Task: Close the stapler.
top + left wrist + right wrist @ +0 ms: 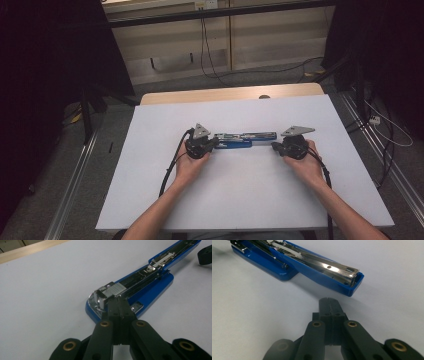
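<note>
Blue stapler point(240, 140) lies flipped open at centre of the high view, on the white table top point(240, 200), long axis running left to right. No true containers; the nearest thing is the stapler's open metal magazine channel point(140, 281), can't tell whether any staples sit in it. In the left gripper view the stapler runs from centre to upper right, blue base point(150, 295) flat on the surface, hinged top arm folded out past it.

Left gripper point(212, 145), held in left hand point(190, 165), sits at the stapler's left end. Jaws clenched together, tips pressed against the grey ridged metal front piece point(113, 290); nothing between them that I can see.

Right gripper point(275, 146), in right hand point(307, 165), sits just right of the stapler's far end. In the right gripper view its jaws are clenched, empty, tips near the open blue arm's end point(352, 282) but apart from it.

Surface: plain white sheet, pale wood table edge point(225, 94) showing at the top. Room: grey floor, black cables point(210, 55) trailing down a beige wall, dark curtains at both sides of the frame, metal rails along the floor.
</note>
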Motion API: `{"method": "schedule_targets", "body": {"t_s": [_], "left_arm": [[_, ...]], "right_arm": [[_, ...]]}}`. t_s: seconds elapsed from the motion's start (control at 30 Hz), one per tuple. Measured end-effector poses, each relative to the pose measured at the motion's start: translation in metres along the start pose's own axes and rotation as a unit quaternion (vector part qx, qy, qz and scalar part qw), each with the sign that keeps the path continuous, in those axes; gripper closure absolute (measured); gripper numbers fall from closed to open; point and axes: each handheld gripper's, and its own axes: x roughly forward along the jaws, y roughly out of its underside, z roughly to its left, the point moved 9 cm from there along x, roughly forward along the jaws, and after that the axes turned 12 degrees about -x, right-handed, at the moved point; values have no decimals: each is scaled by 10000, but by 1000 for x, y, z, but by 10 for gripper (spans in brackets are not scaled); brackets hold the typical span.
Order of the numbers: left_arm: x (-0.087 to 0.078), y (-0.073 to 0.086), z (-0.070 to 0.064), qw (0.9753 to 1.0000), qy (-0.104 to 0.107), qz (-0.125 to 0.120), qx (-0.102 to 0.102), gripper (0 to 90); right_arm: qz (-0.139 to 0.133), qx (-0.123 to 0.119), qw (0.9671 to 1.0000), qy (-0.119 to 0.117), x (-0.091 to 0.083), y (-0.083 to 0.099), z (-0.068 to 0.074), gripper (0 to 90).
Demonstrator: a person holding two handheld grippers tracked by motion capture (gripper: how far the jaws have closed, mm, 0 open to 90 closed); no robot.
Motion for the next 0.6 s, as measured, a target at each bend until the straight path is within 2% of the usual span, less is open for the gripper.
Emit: {"method": "schedule_targets", "body": {"t_s": [0.07,0.17,0.37,0.6], "left_arm": [[0,0,1,10000,-53,-8,25,900],[0,0,0,10000,-12,-29,-3,900],[0,0,0,9997,-149,-5,178,900],[0,0,0,9998,-109,-21,140,900]], "right_arm": [[52,18,10000,-4,2,1,-1,900],[93,33,9999,22,3,2,-3,900],[107,41,9999,18,6,0,-5,900],[123,9,9999,44,7,-1,-5,900]]}}
